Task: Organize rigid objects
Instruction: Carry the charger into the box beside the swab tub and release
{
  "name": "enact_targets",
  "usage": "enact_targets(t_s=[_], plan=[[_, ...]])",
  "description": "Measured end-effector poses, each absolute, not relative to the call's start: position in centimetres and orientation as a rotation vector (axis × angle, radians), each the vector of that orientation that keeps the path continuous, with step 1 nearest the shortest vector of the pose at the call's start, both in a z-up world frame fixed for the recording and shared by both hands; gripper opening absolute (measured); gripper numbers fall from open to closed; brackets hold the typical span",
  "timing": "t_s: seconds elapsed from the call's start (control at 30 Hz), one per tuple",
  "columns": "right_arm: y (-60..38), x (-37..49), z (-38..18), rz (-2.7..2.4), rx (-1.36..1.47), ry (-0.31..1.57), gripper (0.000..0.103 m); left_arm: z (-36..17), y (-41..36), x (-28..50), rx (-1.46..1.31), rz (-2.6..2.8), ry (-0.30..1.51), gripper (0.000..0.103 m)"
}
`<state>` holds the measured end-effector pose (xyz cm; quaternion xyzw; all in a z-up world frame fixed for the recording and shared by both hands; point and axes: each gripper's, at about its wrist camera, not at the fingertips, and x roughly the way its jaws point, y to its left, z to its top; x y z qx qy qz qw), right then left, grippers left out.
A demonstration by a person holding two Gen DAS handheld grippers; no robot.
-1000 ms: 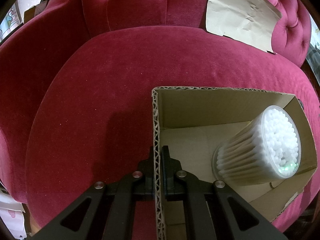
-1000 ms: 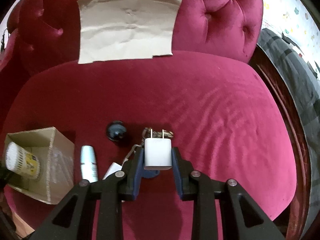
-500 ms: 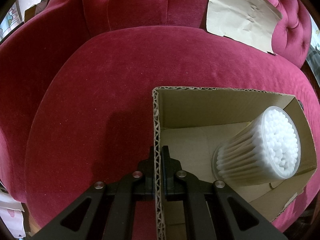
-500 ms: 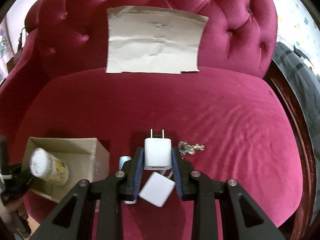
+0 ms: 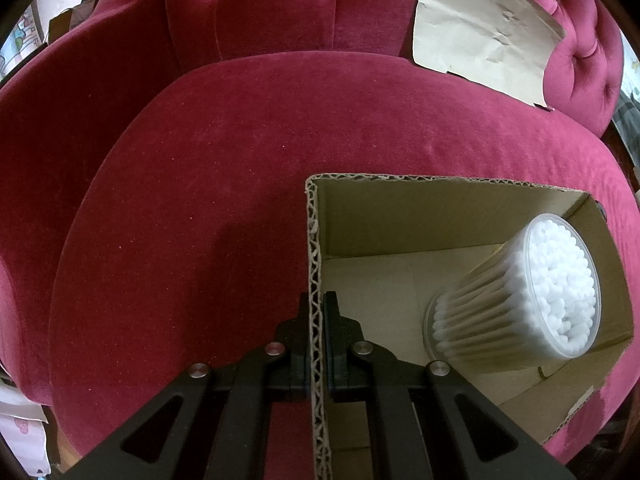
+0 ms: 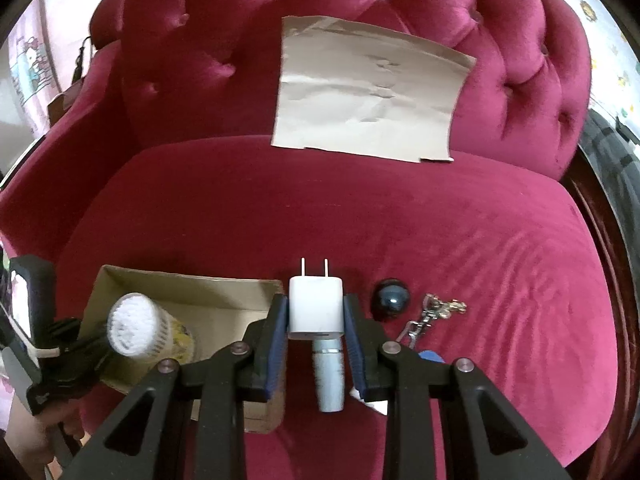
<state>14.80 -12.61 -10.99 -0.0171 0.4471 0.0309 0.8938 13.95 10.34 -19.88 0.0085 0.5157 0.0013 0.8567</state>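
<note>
Charger (image 6: 316, 304), white with two prongs up, is clamped between the right tongs (image 6: 316, 318) above the red sofa seat (image 6: 480, 248), beside the cardboard box (image 6: 224, 292). Left tongs (image 5: 316, 320) are clenched on the box wall (image 5: 314, 264); a cotton-swab tub (image 5: 520, 300) stands inside.

cotton swab cup (image 5: 520, 300) blocks box (image 5: 440, 208) right side; left apparently open.

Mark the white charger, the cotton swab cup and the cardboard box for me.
white charger (image 6: 316, 303): right wrist view, front face of its body.
cotton swab cup (image 5: 560, 286): left wrist view, swab tips at its mouth.
cardboard box (image 5: 432, 212): left wrist view, inner far wall.
</note>
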Motion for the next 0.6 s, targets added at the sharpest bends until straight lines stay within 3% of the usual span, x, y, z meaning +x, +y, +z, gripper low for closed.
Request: enact_targets(t_s=[0.6], plan=[[-6.6,14.3,-13.4,0.197,-0.077,0.984,0.029,-19.9,10.2,14.0,0.025,0.003,1.084,0.005]])
